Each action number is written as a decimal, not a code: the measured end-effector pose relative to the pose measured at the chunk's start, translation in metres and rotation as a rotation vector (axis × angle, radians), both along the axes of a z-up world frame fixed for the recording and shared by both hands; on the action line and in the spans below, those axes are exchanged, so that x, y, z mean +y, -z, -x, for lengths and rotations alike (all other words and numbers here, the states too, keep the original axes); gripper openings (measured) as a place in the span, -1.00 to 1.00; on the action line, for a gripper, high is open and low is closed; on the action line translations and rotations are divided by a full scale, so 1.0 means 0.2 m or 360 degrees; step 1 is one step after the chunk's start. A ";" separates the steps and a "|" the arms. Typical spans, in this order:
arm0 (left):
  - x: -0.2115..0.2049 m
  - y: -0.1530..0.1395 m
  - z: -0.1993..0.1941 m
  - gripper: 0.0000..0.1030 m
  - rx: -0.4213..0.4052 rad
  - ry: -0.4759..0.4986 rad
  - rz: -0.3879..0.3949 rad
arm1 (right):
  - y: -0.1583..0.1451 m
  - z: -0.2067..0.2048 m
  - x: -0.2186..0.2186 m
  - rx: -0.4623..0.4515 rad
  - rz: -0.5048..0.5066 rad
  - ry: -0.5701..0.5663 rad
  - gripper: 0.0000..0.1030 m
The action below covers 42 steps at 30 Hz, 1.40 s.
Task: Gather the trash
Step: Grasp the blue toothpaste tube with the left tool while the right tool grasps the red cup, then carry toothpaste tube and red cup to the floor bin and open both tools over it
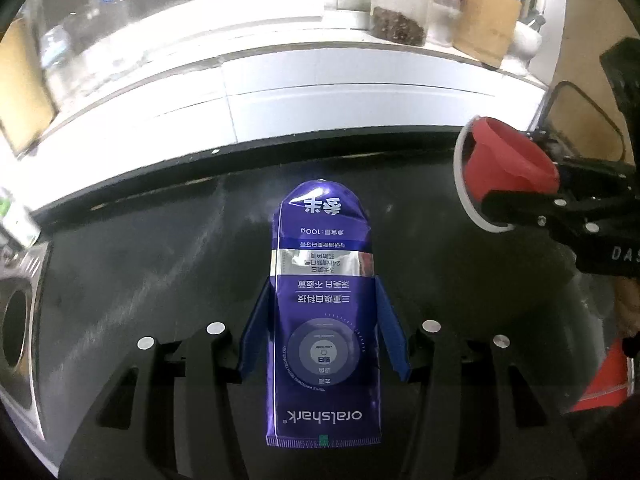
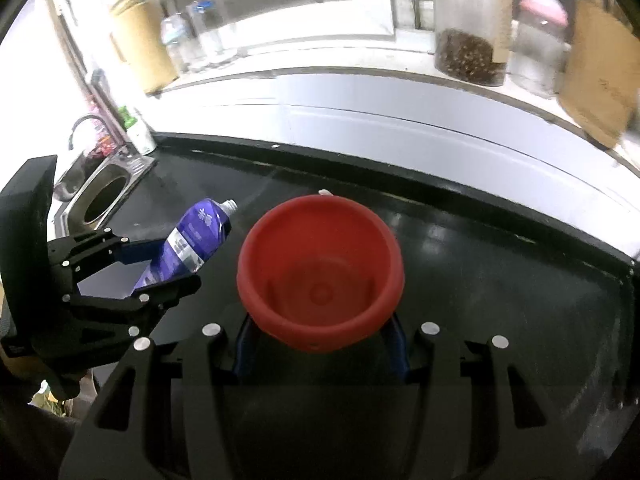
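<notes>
A purple toothpaste tube (image 1: 324,320) with its cap off sits lengthwise between the blue fingers of my left gripper (image 1: 323,280), which is shut on its flat body, nozzle end pointing away over the black counter (image 1: 160,264). The right wrist view shows the same tube (image 2: 192,240) tilted up in the left gripper (image 2: 160,264). My right gripper (image 2: 320,320) is shut on a red paper cup (image 2: 320,264), mouth toward the camera and sides squeezed. In the left wrist view that cup (image 1: 508,164), white-rimmed, hangs at the right in the right gripper (image 1: 520,208). Both grippers are lifted above the counter.
A steel sink (image 2: 100,196) with a tap lies at the counter's left end. Behind the counter is a white tiled ledge (image 2: 360,92) with a glass jar (image 2: 468,28), a baby bottle (image 2: 540,32), plastic bottles (image 2: 192,36) and a brown utensil holder (image 1: 488,20).
</notes>
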<state>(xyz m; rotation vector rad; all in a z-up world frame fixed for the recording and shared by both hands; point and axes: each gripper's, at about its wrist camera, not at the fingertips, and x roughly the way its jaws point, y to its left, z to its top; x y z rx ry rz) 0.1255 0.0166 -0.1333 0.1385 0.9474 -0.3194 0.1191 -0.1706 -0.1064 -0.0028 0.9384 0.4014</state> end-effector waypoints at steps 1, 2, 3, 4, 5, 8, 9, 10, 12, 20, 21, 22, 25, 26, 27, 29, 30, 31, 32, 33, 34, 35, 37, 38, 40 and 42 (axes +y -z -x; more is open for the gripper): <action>0.00 -0.02 0.06 -0.03 -0.0010 -0.0014 -0.0005 | -0.01 0.04 -0.01 -0.0006 -0.0001 -0.0002 0.00; -0.01 -0.04 0.11 -0.03 -0.0017 -0.0021 -0.0015 | -0.03 0.09 -0.02 -0.0012 -0.0003 -0.0004 0.00; -0.01 -0.05 0.15 -0.03 -0.0027 -0.0032 -0.0022 | -0.03 0.12 -0.02 -0.0017 -0.0001 -0.0004 0.01; 0.00 -0.05 0.17 -0.03 -0.0031 -0.0043 -0.0026 | -0.04 0.15 -0.02 -0.0019 0.0001 -0.0008 0.00; 0.00 -0.07 0.19 -0.03 -0.0033 -0.0059 -0.0022 | -0.05 0.19 -0.02 -0.0023 0.0005 -0.0013 0.01; -0.01 -0.11 0.26 -0.03 -0.0055 -0.0097 -0.0023 | -0.07 0.28 -0.04 -0.0035 0.0009 -0.0024 0.00; -0.01 -0.12 0.29 -0.03 -0.0066 -0.0110 -0.0027 | -0.08 0.30 -0.04 -0.0040 0.0012 -0.0028 0.01; -0.02 -0.12 0.30 -0.03 -0.0069 -0.0117 -0.0030 | -0.09 0.33 -0.04 -0.0043 0.0014 -0.0031 0.01; -0.01 -0.14 0.35 -0.03 -0.0075 -0.0139 -0.0026 | -0.10 0.37 -0.04 -0.0051 0.0018 -0.0043 0.01; 0.05 -0.19 0.51 -0.03 -0.0106 -0.0224 -0.0057 | -0.14 0.49 0.02 -0.0067 0.0022 -0.0116 0.01; 0.07 -0.19 0.52 -0.03 -0.0104 -0.0243 -0.0054 | -0.15 0.50 0.04 -0.0067 0.0022 -0.0132 0.01; 0.09 -0.19 0.54 -0.03 -0.0104 -0.0263 -0.0051 | -0.15 0.51 0.07 -0.0070 0.0025 -0.0154 0.01; 0.18 -0.21 0.60 -0.03 -0.0115 -0.0354 -0.0043 | -0.16 0.53 0.17 -0.0074 0.0031 -0.0235 0.01; 0.22 -0.21 0.63 -0.03 -0.0118 -0.0382 -0.0039 | -0.17 0.54 0.21 -0.0076 0.0032 -0.0268 0.01; 0.26 -0.22 0.65 -0.03 -0.0121 -0.0414 -0.0038 | -0.17 0.55 0.28 -0.0076 0.0036 -0.0319 0.01; 0.36 -0.23 0.72 -0.03 -0.0130 -0.0499 -0.0041 | -0.17 0.56 0.40 -0.0082 0.0036 -0.0406 0.01; 0.42 -0.24 0.76 -0.03 -0.0134 -0.0554 -0.0042 | -0.18 0.57 0.49 -0.0088 0.0035 -0.0471 0.01; 0.48 -0.24 0.80 -0.03 -0.0135 -0.0593 -0.0043 | -0.18 0.58 0.56 -0.0090 0.0033 -0.0519 0.01; 0.56 -0.24 0.86 -0.03 -0.0132 -0.0662 -0.0045 | -0.18 0.60 0.64 -0.0090 0.0028 -0.0573 0.01; 0.63 -0.24 0.90 -0.03 -0.0130 -0.0719 -0.0048 | -0.18 0.62 0.76 -0.0091 0.0020 -0.0653 0.01; 0.70 -0.24 0.95 -0.03 -0.0126 -0.0778 -0.0059 | -0.18 0.64 0.85 -0.0092 0.0019 -0.0713 0.01; 0.79 -0.24 1.03 -0.03 -0.0122 -0.0861 -0.0080 | -0.17 0.66 0.95 -0.0093 0.0016 -0.0774 0.01; 0.98 -0.22 1.18 -0.03 -0.0106 -0.1022 -0.0100 | -0.16 0.72 1.19 -0.0080 -0.0001 -0.0937 0.01; 1.05 -0.21 1.24 -0.03 -0.0097 -0.1089 -0.0107 | -0.16 0.74 1.28 -0.0081 -0.0006 -0.0993 0.01; 1.19 -0.18 1.37 -0.03 -0.0073 -0.1228 -0.0135 | -0.13 0.84 1.53 -0.0062 -0.0019 -0.1168 0.01; 1.37 -0.14 1.53 -0.03 -0.0040 -0.1399 -0.0128 | -0.09 0.93 1.76 -0.0043 -0.0018 -0.1323 0.01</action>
